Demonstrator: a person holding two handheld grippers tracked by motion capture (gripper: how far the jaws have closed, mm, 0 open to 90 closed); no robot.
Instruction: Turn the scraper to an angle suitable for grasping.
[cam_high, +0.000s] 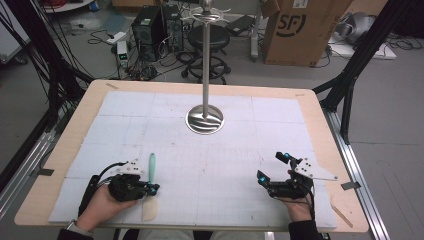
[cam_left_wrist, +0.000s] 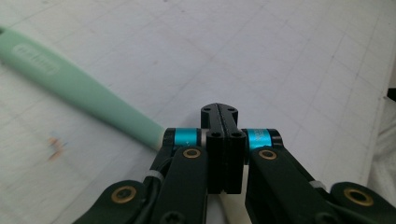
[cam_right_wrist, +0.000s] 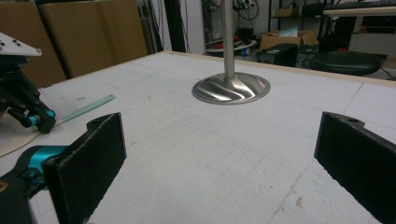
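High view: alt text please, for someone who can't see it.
The left gripper, shut, grips a spatula with a mint-green handle near the table's front edge. The right gripper rests open opposite, and a steel stand rises mid-table.

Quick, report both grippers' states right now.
Left gripper: shut on the spatula with the mint-green handle and pale blade.
Right gripper: open, nothing between its jaws, above the white gridded mat.
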